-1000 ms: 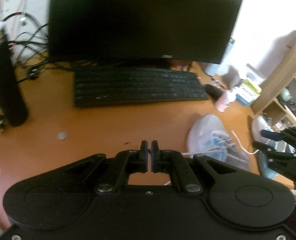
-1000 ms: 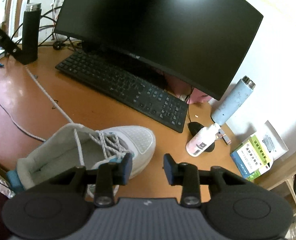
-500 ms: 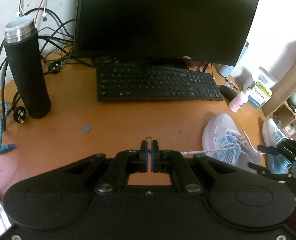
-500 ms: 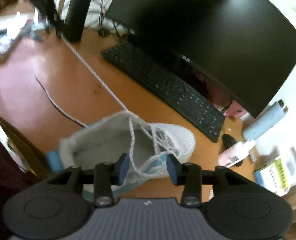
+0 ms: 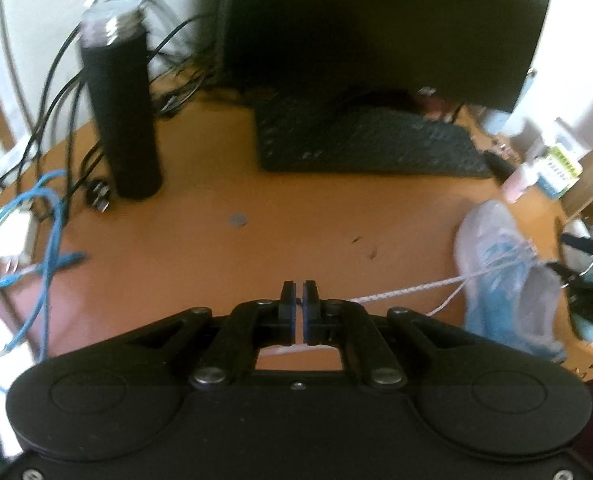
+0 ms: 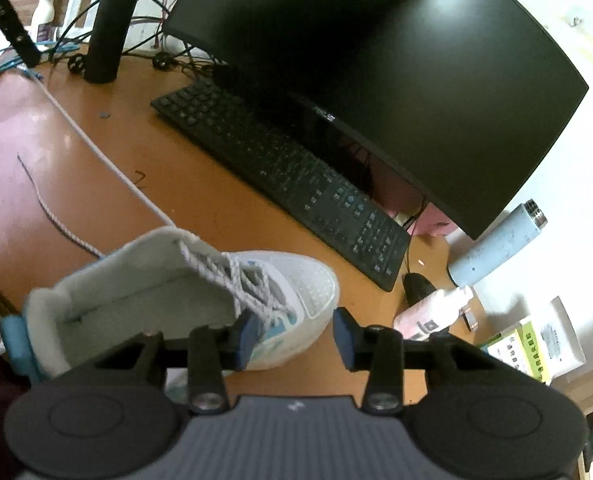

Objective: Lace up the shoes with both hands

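Where the lace (image 5: 400, 291) meets the left gripper (image 5: 297, 305), contact hidden

Shoe (image 6: 184, 292) before keyboard (image 6: 280, 176), monitor (image 6: 376, 80) behind

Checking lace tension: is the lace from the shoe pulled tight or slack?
Tight: the lace runs straight from the shoe to the shut left gripper.

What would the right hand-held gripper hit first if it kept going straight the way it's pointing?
Probably the white shoe. The right hand-held gripper stands open, pointing down at the shoe's outer side and toe. Depth is unclear, so it might slip past onto the desk.
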